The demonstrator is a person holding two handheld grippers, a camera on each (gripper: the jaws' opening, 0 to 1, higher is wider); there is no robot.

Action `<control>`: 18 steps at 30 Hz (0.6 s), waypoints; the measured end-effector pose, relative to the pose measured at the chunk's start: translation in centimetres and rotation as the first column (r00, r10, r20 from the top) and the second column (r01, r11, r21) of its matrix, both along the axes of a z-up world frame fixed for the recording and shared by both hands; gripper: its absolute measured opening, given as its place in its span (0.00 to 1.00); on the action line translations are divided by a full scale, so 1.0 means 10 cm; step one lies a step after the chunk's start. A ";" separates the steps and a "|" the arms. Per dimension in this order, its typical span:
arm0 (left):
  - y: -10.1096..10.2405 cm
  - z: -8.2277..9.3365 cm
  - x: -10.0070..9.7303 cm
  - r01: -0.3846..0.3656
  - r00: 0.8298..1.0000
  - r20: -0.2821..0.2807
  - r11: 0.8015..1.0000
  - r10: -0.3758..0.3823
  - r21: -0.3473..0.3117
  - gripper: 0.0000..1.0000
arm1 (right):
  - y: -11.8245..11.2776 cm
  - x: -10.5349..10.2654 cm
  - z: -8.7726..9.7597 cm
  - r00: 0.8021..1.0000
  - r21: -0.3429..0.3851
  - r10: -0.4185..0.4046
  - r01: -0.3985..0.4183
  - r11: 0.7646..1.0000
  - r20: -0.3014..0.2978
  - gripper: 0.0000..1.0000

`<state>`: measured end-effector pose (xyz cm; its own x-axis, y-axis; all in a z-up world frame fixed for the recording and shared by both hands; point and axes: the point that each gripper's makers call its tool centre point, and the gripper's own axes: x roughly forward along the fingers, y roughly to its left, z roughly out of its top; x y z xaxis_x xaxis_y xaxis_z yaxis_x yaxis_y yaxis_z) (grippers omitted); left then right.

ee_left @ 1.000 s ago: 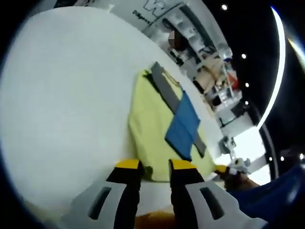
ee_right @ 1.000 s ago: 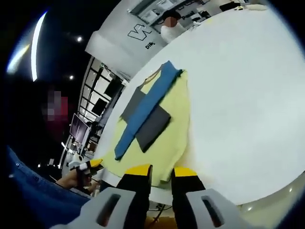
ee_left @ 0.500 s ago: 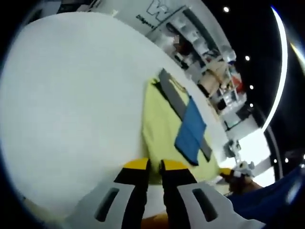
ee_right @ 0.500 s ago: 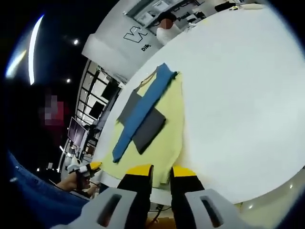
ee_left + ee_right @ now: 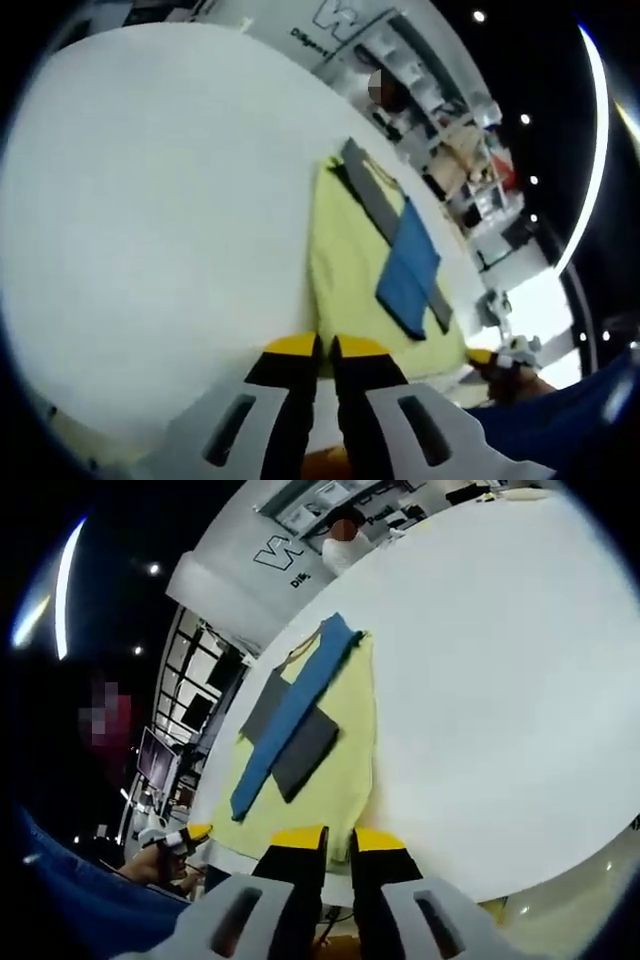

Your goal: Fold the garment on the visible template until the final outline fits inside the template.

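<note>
The yellow garment [image 5: 350, 262] lies flat on the white table [image 5: 150, 200], close to the near edge of it. On the garment there are a grey strip [image 5: 372, 196] and a blue panel [image 5: 410, 270], and these two cross each other. In the right gripper view the same garment [image 5: 330, 780] shows with the blue strip [image 5: 290, 715] lying diagonally over a dark grey patch [image 5: 305, 752].

The left gripper [image 5: 323, 346] is at the near hem of the garment, at its left corner. Its yellow-tipped jaws are pressed nearly together, and the edge of the cloth runs in between them, so it seems to pinch the hem. The right gripper [image 5: 338, 836] is at the near hem on the other corner. Its jaws are also almost together, with the yellow cloth edge reaching down between the tips.

In the left gripper view the other gripper [image 5: 500, 355] comes in at the lower right, held by a hand. Behind the table there is a wall with large letters [image 5: 275, 552] and some shelves [image 5: 420, 80]. A person [image 5: 345, 535] stands at the far edge of the table.
</note>
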<state>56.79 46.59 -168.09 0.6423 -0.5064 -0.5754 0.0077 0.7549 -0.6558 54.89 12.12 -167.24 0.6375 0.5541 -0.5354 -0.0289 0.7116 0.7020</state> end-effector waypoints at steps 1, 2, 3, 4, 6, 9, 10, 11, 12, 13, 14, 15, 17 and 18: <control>0.00 0.00 0.00 0.001 1.000 -0.002 1.000 -0.001 -0.003 0.02 | -0.02 0.01 -0.01 1.000 0.002 -0.010 0.010 1.000 -0.002 0.00; 0.00 0.00 0.01 0.001 1.000 -0.001 1.000 -0.001 -0.003 0.01 | -0.02 0.01 -0.01 1.000 0.002 -0.011 0.011 1.000 -0.003 0.00; 0.00 0.01 0.01 -0.001 1.000 0.000 1.000 0.001 -0.008 0.01 | -0.02 0.01 -0.02 1.000 0.002 -0.012 0.012 1.000 -0.004 0.00; 0.00 0.01 0.01 -0.001 1.000 0.000 1.000 0.001 -0.008 0.01 | -0.02 0.01 -0.02 1.000 0.002 -0.012 0.012 1.000 -0.004 0.00; 0.01 0.00 0.01 -0.002 1.000 -0.003 1.000 0.002 -0.006 0.01 | -0.01 0.01 -0.02 1.000 0.001 -0.013 0.013 1.000 -0.004 0.00; 0.01 0.00 0.01 -0.004 1.000 -0.002 1.000 0.004 -0.005 0.00 | -0.03 0.01 -0.04 1.000 0.002 -0.018 0.018 1.000 -0.005 0.00; 0.01 -0.01 0.01 -0.005 1.000 -0.002 1.000 0.005 -0.006 0.00 | -0.03 0.01 -0.04 1.000 0.003 -0.019 0.019 1.000 -0.005 0.00; 0.02 -0.02 0.01 -0.008 1.000 -0.003 1.000 0.008 -0.006 0.00 | -0.03 0.01 -0.04 1.000 0.005 -0.020 0.020 1.000 -0.005 0.00; 0.02 -0.02 0.02 -0.009 1.000 -0.002 1.000 0.009 -0.006 0.00 | -0.03 0.01 -0.04 1.000 0.006 -0.022 0.022 1.000 -0.005 0.00; 0.02 -0.02 0.02 -0.011 1.000 -0.001 1.000 0.011 -0.006 0.00 | -0.03 0.01 -0.04 1.000 0.007 -0.024 0.024 1.000 -0.006 0.00; 0.02 -0.02 0.02 -0.012 1.000 0.000 1.000 0.012 -0.006 0.00 | -0.04 0.01 -0.04 1.000 0.009 -0.026 0.026 1.000 -0.007 0.00; 0.02 -0.01 0.01 -0.016 1.000 0.001 1.000 0.016 -0.008 0.00 | -0.04 0.01 -0.04 1.000 0.006 -0.030 0.030 1.000 -0.005 0.00; 0.02 0.00 0.00 -0.020 1.000 -0.001 1.000 0.020 -0.011 0.00 | -0.04 0.00 -0.04 0.999 0.010 -0.036 0.036 0.999 -0.009 0.00; 0.01 0.01 0.00 -0.022 1.000 0.000 1.000 0.022 -0.013 0.00 | -0.04 0.00 -0.04 0.999 0.014 -0.040 0.040 0.999 -0.010 0.00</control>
<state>56.80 46.70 -167.98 0.6535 -0.4994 -0.5688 -0.0087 0.7464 -0.6654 54.87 11.69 -167.68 0.6538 0.5358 -0.5343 0.0063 0.7022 0.7119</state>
